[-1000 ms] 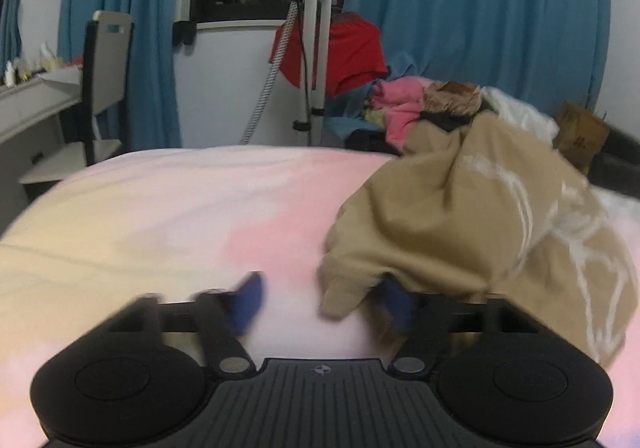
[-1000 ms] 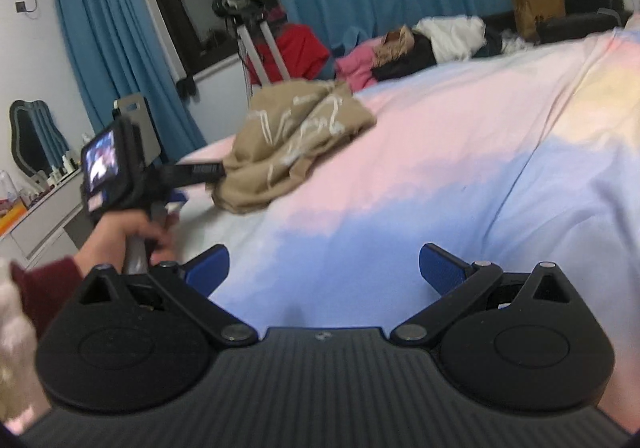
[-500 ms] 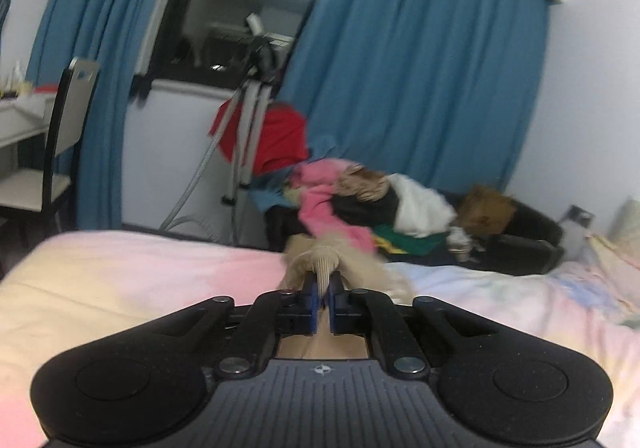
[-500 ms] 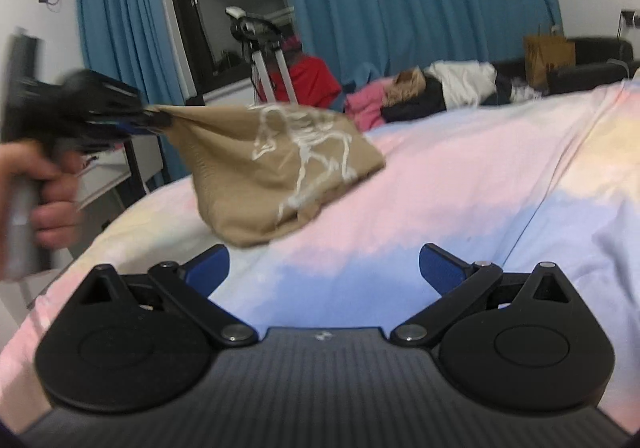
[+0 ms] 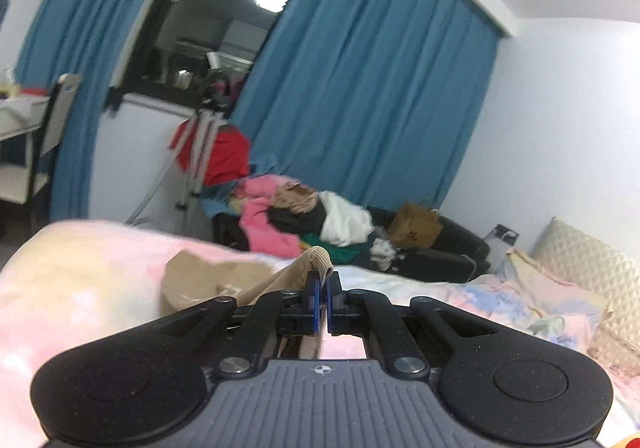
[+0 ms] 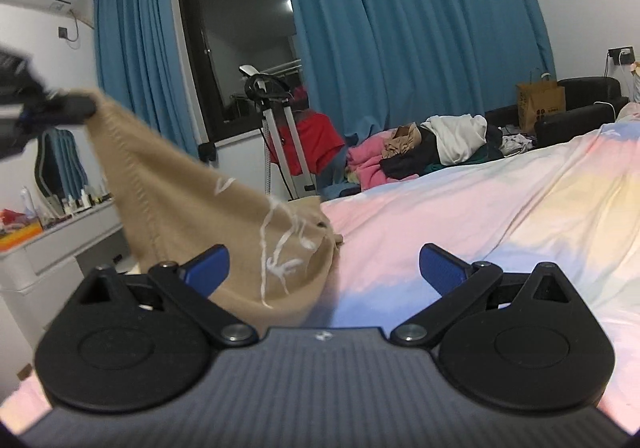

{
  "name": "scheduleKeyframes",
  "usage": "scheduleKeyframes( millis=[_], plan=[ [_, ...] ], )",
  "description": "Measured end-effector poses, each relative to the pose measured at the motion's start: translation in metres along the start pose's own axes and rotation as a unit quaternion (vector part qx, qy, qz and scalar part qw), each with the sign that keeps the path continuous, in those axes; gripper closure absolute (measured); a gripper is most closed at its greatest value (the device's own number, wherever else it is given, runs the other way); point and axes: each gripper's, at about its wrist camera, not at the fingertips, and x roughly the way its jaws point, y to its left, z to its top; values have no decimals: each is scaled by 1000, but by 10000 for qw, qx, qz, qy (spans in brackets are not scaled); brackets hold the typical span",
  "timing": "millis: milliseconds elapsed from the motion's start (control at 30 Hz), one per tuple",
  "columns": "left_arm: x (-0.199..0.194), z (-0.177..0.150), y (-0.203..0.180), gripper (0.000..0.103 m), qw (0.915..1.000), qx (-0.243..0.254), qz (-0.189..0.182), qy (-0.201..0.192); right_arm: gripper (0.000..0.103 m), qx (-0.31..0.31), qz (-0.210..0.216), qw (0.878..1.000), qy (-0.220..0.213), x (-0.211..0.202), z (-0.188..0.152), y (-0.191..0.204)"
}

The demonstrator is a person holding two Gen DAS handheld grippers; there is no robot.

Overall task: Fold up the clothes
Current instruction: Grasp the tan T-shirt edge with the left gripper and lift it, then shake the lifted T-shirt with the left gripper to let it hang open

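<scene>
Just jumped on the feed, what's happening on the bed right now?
A person is starting to fold a tan sweater. The left gripper is shut on its ribbed edge and holds it up, with the rest draping down to the pastel bedspread. The right gripper is open and empty beside the hanging fabric.

Left gripper (image 6: 60,109) blurred, cut off at frame edge, tan garment's (image 6: 208,215) lower hem hidden

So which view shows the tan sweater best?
The right wrist view: the tan sweater hangs from the left gripper, white pattern visible. The left wrist view shows only a pinched cuff and a blurred patch on the bed.
</scene>
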Motion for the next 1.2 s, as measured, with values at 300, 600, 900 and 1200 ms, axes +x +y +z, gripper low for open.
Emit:
scheduleKeyframes(
  millis=[300,600,900,1200],
  plan=[
    [-4,-60,52,100,9971,-23,650,389,0,218,459,9937,994,10,-13,10],
    [14,-75,78,99,9953,158,879,368,2,-977,740,9773,1728,43,-69,86],
    [42,-97,93,99,9915,117,974,855,2,-838,-645,9825,1530,52,-72,72],
    [54,-122,79,99,9878,437,914,1180,2,-616,-1134,9873,922,44,-47,47]
  ],
)
